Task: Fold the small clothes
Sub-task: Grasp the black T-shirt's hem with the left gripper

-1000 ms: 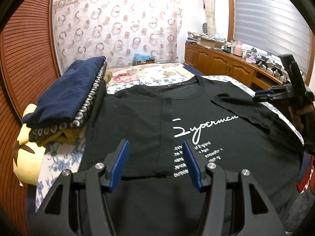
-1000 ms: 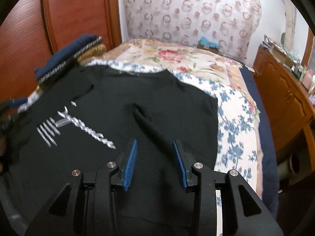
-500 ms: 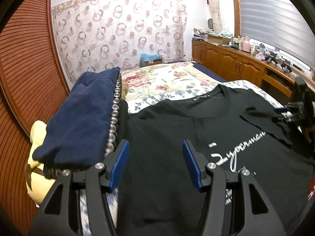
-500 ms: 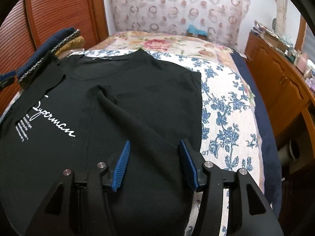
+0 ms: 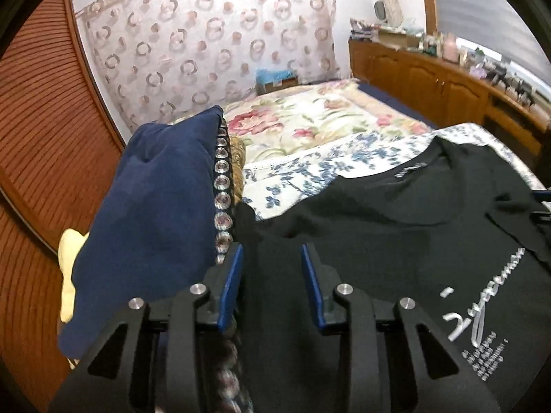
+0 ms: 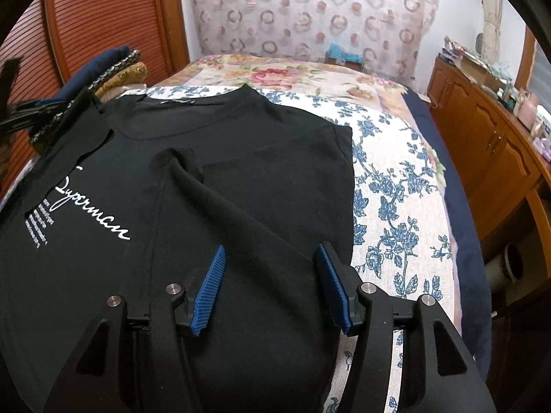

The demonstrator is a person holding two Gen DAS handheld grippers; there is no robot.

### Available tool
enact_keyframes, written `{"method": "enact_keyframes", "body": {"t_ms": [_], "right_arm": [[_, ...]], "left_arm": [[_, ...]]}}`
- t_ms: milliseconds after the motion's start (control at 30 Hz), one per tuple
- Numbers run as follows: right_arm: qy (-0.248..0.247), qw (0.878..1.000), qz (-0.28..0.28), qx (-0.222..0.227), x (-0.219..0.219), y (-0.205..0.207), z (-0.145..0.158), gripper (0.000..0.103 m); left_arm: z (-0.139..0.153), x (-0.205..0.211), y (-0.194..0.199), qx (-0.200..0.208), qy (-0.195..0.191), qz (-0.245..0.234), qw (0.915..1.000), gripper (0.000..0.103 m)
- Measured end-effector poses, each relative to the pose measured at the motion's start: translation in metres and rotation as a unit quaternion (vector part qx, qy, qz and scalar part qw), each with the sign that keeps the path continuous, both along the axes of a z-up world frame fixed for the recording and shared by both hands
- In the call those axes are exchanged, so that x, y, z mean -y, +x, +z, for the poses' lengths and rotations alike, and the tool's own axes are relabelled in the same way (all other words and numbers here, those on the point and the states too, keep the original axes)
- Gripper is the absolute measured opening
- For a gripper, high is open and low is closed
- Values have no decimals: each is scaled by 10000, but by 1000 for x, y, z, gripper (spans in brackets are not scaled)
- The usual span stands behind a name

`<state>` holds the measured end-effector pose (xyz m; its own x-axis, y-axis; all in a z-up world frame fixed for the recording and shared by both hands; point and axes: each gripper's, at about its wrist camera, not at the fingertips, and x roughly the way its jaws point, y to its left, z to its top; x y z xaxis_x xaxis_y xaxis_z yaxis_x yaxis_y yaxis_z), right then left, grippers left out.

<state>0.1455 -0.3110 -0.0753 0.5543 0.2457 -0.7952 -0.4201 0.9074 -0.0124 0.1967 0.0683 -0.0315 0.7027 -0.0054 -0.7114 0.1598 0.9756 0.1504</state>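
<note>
The left tongs (image 5: 272,275) have swung from mid-shirt to the black T-shirt's (image 6: 241,179) left shoulder on the bed (image 6: 396,186), jaws closing with no cloth pinched, while the right tongs (image 6: 270,285) are opening above the folded-in right side, so the left fold likely comes next.

Left gripper (image 5: 271,272): we tilt it down and forward; its black frame fills the bottom of its own view.
Left jaws: closing as we watch, blue pads apart, nothing pinched between them.
Left gripper from the right view (image 6: 32,113): we see it at the far left edge, dark and partly cut off.
Right gripper (image 6: 272,277): we angle it steeply down, its frame low in its own view.
Right jaws: opening, ribbed blue pads (image 6: 208,290) wide apart, nothing pressed between them.
Right gripper from the left view (image 5: 542,206): only a sliver at the right edge; we cannot read its pose there.
</note>
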Motion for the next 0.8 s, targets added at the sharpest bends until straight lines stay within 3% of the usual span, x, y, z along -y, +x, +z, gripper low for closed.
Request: {"method": "enact_keyframes", "body": {"t_ms": [167,600,733,800], "right_arm": [[1,10000,2,3,1,1,0,57],[-2,10000,3,6,0,1,0,57],[-2,10000,3,8,0,0,0,57],[-2,10000,4,8,0,0,0,57]], "left_arm": [[-6,3,19,-69,484,132,9987,32],[-14,3,42,-297,646,86,9974,32],[-15,1,44,-303,736,150,9967,8],[-16,-3,42,-320,662,131,9972,4]]}}
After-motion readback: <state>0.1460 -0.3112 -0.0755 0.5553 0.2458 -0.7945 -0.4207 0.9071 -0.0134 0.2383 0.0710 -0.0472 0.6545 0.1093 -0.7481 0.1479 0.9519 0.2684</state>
